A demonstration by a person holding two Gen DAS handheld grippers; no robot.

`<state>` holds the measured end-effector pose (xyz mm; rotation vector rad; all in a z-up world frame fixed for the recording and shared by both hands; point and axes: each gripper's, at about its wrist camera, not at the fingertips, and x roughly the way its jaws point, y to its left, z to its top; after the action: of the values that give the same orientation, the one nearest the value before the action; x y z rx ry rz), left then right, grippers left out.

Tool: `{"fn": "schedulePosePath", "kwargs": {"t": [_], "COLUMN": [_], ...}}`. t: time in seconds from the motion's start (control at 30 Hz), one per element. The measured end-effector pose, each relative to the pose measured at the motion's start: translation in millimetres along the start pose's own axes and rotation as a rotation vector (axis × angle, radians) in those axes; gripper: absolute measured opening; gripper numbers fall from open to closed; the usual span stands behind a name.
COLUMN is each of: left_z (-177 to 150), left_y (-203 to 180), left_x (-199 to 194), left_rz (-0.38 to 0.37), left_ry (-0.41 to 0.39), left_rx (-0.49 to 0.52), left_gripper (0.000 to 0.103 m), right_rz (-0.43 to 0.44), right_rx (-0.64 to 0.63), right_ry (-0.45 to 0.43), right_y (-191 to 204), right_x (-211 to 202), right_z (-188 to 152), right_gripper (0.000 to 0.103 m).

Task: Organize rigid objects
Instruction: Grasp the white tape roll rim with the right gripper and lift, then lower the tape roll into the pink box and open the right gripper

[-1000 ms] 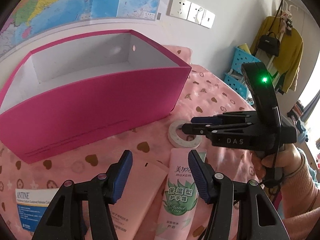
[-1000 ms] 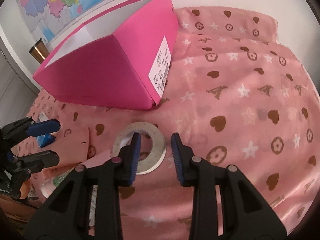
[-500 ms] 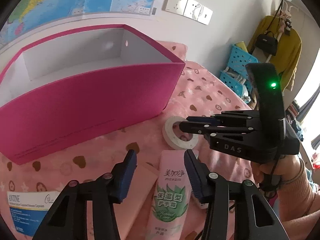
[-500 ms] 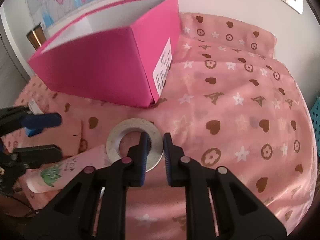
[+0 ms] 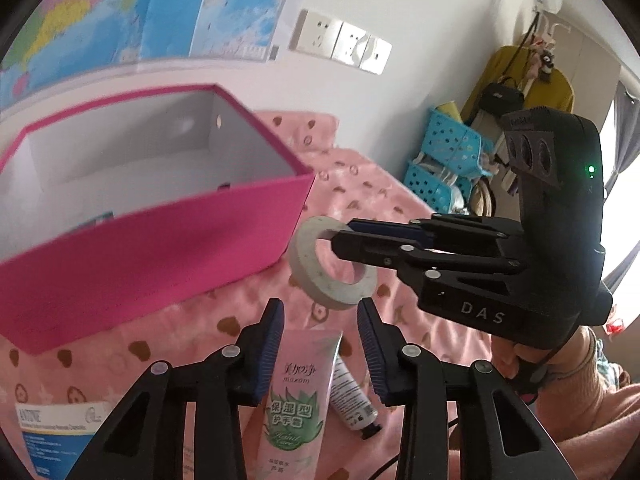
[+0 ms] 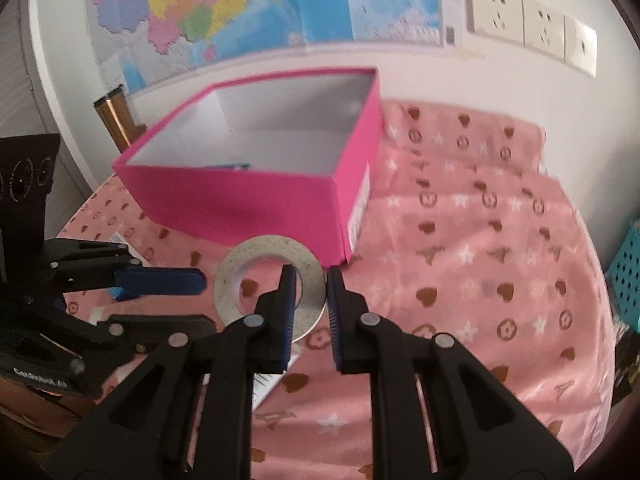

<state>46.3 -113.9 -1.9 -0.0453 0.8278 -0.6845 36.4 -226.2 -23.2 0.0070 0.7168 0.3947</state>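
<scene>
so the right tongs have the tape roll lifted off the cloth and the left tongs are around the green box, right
Not quite: the left tongs are closing around a pink hand cream tube, not a green box, as the left wrist view shows. The right tongs do hold the tape roll up off the cloth.

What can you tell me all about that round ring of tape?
The tape roll is a flat, pale grey-white ring with a wide hole in the middle, its face speckled and dull like paper. The right gripper is shut on one side of its band, one finger through the hole and the other outside. It hangs tilted in the air above the pink cloth, just in front of the pink box, touching nothing else.
</scene>
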Motion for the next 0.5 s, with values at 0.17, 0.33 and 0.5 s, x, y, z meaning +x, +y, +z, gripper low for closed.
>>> {"fn": "schedulePosePath", "kwargs": {"t": [0.17,0.33,0.5], "left_z": [11.2,26.1,40.8], "left_y": [0.7,8.0,20.2], "left_x": [-14.4,-20.3,-24.5], "left_rz": [0.006,0.034,0.064], "left_ry": [-0.041,-0.067,-0.086], "left_rx": [0.011,0.005,-0.005], "left_gripper": [0.037,0.033,0.032], "right_rz": [0.015,0.007,0.016], "right_rx": [-0.054,-0.107,-0.131], "right_ry": [-0.039,-0.073,-0.088], "right_y": [13.1,23.8,26.1], "right_x": [-5.3,-6.9,-2.5], "right_z": [18.3,36.9,55.3], "right_gripper": [0.017,0.017,0.017]}}
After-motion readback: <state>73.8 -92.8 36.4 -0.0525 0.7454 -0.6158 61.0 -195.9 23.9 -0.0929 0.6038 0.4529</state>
